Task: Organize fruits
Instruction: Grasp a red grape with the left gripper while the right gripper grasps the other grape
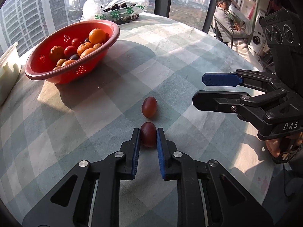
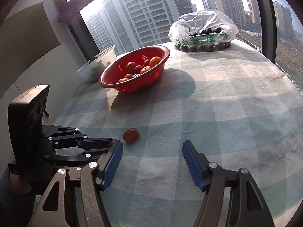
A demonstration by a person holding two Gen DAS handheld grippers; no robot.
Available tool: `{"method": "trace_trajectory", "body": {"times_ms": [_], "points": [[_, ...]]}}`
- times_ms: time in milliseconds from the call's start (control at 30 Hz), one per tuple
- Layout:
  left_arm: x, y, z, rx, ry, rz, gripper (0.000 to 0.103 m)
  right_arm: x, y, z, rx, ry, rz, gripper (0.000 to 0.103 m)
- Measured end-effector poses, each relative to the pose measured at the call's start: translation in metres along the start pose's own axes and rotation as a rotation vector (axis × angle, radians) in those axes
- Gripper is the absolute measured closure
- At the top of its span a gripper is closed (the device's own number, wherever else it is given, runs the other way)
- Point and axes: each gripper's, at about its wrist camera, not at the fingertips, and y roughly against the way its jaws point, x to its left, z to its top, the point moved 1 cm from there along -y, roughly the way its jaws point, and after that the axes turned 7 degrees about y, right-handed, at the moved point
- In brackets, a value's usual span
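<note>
At the far left edge of the left wrist view a white plastic container (image 1: pixel 8 64) sits on the checked tablecloth (image 1: pixel 170 56), just beside a red colander basket (image 1: pixel 62 75) that holds oranges (image 1: pixel 97 36), small red tomatoes and a few dark grapes. Behind the basket, by the window, lies a clear plastic bag (image 1: pixel 115 1) printed with green characters too distorted to read, with dark fruit inside. Toward the middle of the cloth, well apart from the basket, a reddish grape (image 1: pixel 149 107) lies alone, and just nearer the camera a darker grape (image 1: pixel 148 134) sits between the blue pads of the left gripper (image 1: pixel 148 132), whose fingers are pressed against both its sides; whether the grape rests on the cloth cannot be told. To the right, the right gripper (image 1: pixel 200 89) hovers above the cloth with its fingers spread and nothing between them; white letters "DAS" show on its black body, and small raised lettering on the camera block above it is too fine to read. In the right wrist view the same blue pads (image 2: pixel 113 162) stand wide apart over bare cloth, with the left gripper (image 2: pixel 111 143) at lower left and the reddish grape (image 2: pixel 130 134) just beyond its tips.
</note>
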Motion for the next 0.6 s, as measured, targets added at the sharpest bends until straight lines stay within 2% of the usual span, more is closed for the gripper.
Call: {"method": "trace_trajectory", "body": {"times_ms": [300, 600], "points": [[0.0, 0.004, -0.002, -0.028, 0.003, 0.001, 0.088, 0.005, -0.004, 0.003, 0.006, 0.006, -0.011, 0.034], [0.02, 0.038, -0.027, -0.099, 0.096, 0.02, 0.088, 0.021, -0.024, 0.011, 0.05, 0.07, -0.013, 0.037]]}}
